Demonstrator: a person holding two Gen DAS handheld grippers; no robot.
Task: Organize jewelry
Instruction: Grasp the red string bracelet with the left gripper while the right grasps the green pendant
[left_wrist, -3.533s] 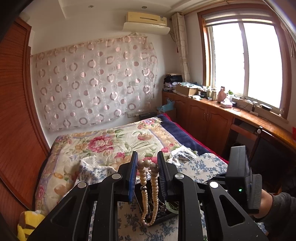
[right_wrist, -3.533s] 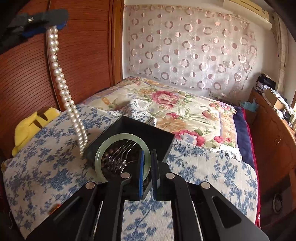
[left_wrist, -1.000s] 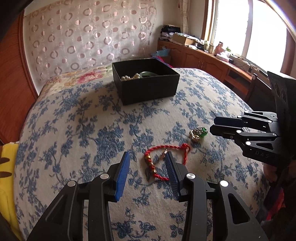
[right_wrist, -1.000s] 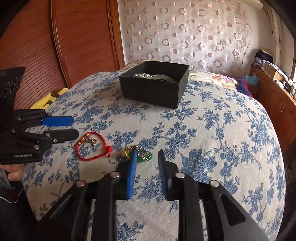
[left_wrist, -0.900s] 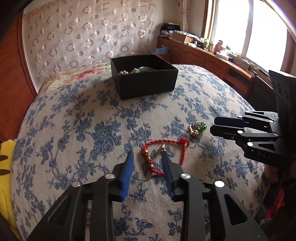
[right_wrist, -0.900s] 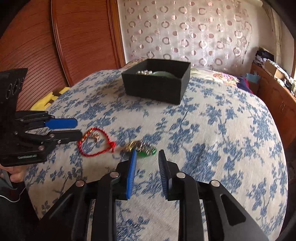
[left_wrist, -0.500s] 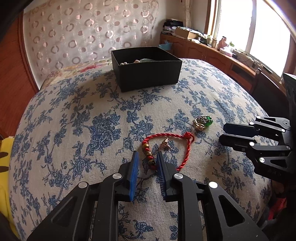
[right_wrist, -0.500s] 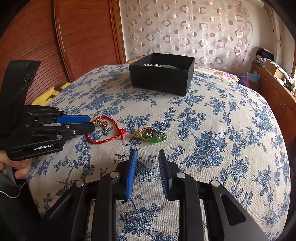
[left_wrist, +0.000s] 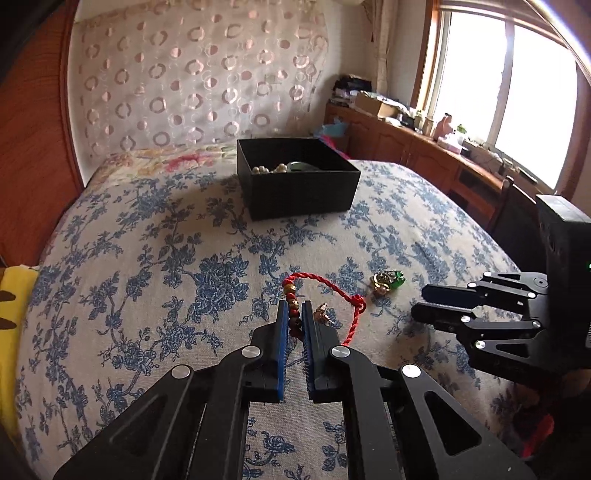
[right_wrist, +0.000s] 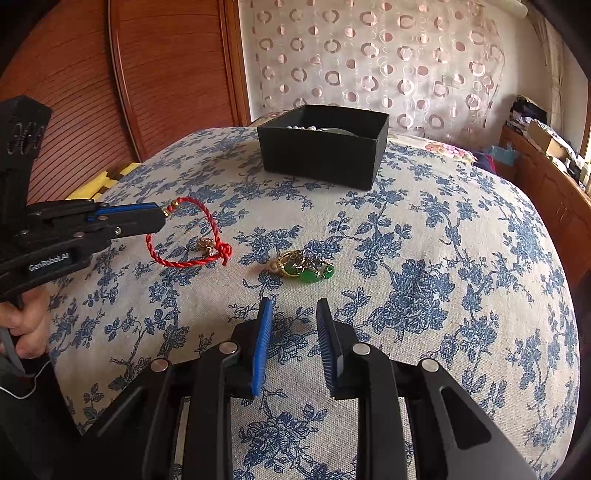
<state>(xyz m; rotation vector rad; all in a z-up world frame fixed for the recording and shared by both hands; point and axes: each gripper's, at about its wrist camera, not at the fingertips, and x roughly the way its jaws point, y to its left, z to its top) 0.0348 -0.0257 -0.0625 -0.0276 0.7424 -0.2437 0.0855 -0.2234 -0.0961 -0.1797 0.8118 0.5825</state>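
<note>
My left gripper (left_wrist: 295, 309) is pinched on the red cord bracelet (right_wrist: 192, 236) at its gold beads; the twisted loop lies on the bedspread (right_wrist: 443, 240) ahead of it. My right gripper (right_wrist: 294, 310) stands moderately parted, the green-and-gold pendant (right_wrist: 304, 268) just ahead. The black box (right_wrist: 325, 146) sits beyond.

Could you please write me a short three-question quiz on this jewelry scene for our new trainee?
1. True or false: the left gripper is shut on the red cord bracelet.
2. Which piece lies nearest the open right gripper: A) the pearls, B) the green and gold pendant, C) the bracelet?
3. Fill in: the pearls lie inside the ____.

Key: 1 true; 2 B; 3 black box.
</note>
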